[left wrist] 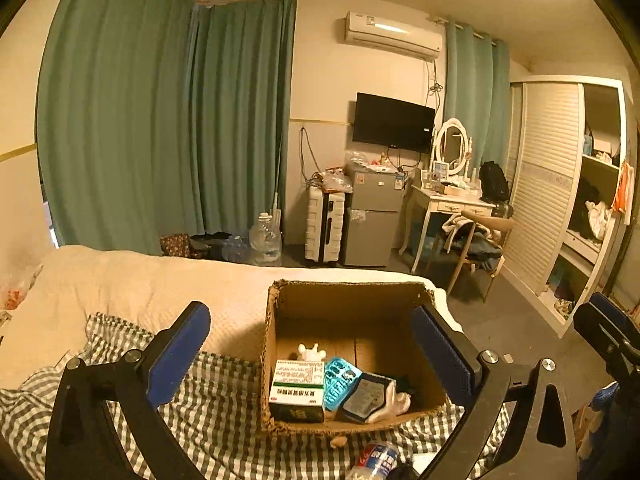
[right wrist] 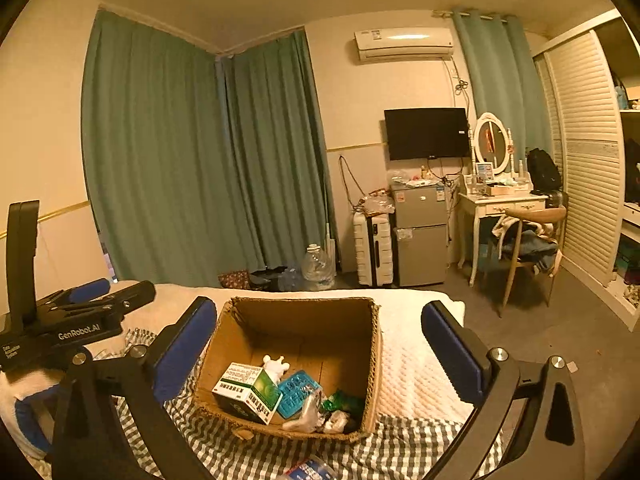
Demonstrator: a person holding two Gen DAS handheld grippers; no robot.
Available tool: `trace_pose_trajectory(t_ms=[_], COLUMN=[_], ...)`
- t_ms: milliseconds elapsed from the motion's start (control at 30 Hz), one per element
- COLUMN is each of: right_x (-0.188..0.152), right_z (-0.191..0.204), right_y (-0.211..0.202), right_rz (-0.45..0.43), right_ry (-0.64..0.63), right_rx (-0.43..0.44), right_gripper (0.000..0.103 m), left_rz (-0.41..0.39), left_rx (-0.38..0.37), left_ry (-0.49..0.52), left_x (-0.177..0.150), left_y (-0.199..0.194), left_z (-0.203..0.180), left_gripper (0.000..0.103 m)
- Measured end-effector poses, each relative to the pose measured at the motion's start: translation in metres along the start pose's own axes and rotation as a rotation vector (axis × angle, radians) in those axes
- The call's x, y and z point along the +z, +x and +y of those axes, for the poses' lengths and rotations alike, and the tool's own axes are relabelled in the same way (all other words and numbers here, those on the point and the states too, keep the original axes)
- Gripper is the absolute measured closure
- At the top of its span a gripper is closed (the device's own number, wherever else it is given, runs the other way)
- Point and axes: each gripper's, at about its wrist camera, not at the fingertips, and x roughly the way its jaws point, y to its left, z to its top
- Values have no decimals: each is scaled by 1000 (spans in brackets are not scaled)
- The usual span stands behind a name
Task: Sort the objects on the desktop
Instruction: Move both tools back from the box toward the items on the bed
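Observation:
An open cardboard box stands on a bed. Inside lie a green-and-white medicine box, a teal blister tray, a small white figure, a dark pouch and a green wrapper. My left gripper hovers before the box, open, nothing between its blue pads. My right gripper is likewise open and empty, above the box's near side. Each gripper shows at the edge of the other's view.
The box sits on a grey checked cloth over a white quilt. A plastic bottle lies just in front of the box. Beyond the bed stand a suitcase, a small fridge, a dressing table and a chair.

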Motion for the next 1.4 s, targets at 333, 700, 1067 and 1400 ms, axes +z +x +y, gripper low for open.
trace_pose_trajectory(t_ms=[333,700,1067,1400], right_x=[-19,-71,-120,-170], right_z=[4,22,11,-7], right_y=[-22,-26,-3,34], right_rz=[33,71,166,311], right_ry=[1,-65,-42,-42], right_rx=[-8,-35,-51,-75], right_gripper=[0,0,0,0], left_rz=[-7,69,233,397], left_rx=[16,-12,39,18], left_ry=[59,63,58,87], left_x=[-29,-84,-147,-200], left_y=[-27,-16,21,61], left_z=[-10,-6,6,1], left_gripper=[0,0,0,0])
